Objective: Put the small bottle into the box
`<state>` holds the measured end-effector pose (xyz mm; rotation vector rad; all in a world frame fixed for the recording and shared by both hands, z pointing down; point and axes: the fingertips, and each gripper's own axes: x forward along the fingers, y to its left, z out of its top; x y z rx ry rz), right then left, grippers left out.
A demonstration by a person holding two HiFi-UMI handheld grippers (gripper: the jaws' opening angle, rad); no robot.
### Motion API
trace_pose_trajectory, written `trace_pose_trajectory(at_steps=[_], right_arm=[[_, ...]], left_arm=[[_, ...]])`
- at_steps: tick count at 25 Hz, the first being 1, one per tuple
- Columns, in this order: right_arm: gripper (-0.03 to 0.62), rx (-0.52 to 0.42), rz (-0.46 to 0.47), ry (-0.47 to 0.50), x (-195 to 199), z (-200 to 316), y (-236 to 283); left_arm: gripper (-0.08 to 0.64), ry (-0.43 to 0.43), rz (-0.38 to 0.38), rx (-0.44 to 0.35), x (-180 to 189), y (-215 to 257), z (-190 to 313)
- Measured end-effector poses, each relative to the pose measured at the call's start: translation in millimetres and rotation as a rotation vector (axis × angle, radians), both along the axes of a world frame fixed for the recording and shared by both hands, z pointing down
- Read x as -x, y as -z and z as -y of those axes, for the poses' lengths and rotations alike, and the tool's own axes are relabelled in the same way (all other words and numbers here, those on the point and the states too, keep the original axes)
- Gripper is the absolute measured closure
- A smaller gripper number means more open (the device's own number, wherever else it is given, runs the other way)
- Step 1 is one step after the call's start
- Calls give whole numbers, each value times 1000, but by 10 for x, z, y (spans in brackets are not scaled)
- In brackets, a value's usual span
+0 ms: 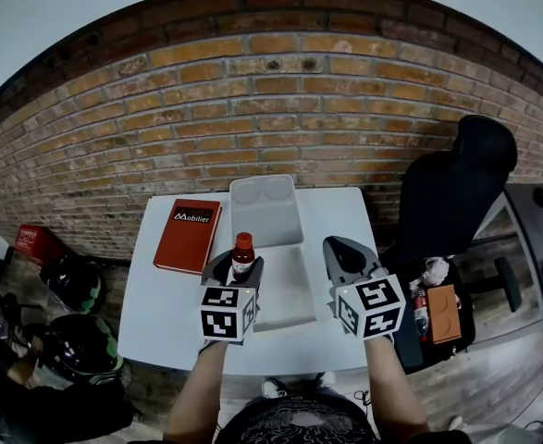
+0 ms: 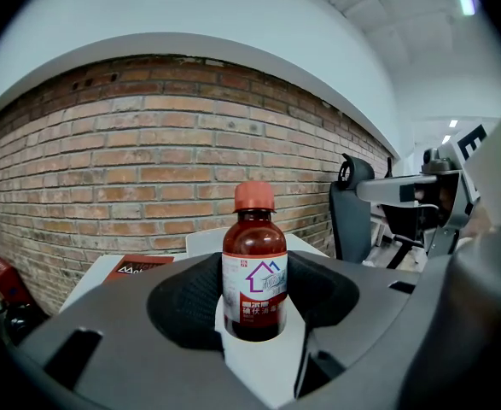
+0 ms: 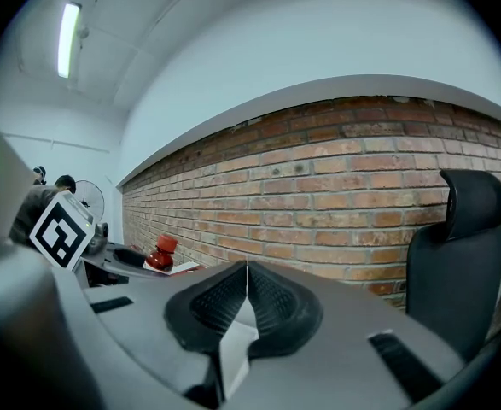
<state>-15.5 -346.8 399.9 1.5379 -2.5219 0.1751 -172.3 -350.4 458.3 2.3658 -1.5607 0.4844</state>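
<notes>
A small brown bottle [image 1: 243, 251] with a red cap and a white label stands upright between the jaws of my left gripper [image 1: 237, 268], which is shut on it. In the left gripper view the bottle [image 2: 254, 267] fills the middle, held low on its body by the gripper [image 2: 254, 319]. The white box [image 1: 286, 314] lies open on the white table [image 1: 160, 322], just right of the bottle, with its lid [image 1: 265, 209] laid back toward the wall. My right gripper [image 1: 343, 255] hovers at the box's right side, shut and empty [image 3: 247, 293]. The bottle [image 3: 161, 254] shows far left in the right gripper view.
A red book [image 1: 189, 234] lies on the table's left part. A brick wall [image 1: 271, 109] runs behind the table. A black office chair [image 1: 456, 192] stands to the right, with an orange item [image 1: 442, 313] below it. Dark helmets [image 1: 86, 350] sit on the floor at left.
</notes>
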Motion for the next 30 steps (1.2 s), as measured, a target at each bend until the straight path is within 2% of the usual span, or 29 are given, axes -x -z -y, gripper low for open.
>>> trace_pose_trajectory(at_steps=[5,11,20,30], right_arm=[[571,4,4,4,-38,9,-16],[571,8,4,4,-67,11,-31],[571,10,-4,10,-56,7,-47],[571,7,-11,10,-147,10,-24]], left_arm=[[324,-45,18,58,-108,-122,5],[324,-135,37,180,-281,-376,-49],[324,-216,100,341,-438,-746,-139],[324,-331,128,507,-721,-1100,-264]])
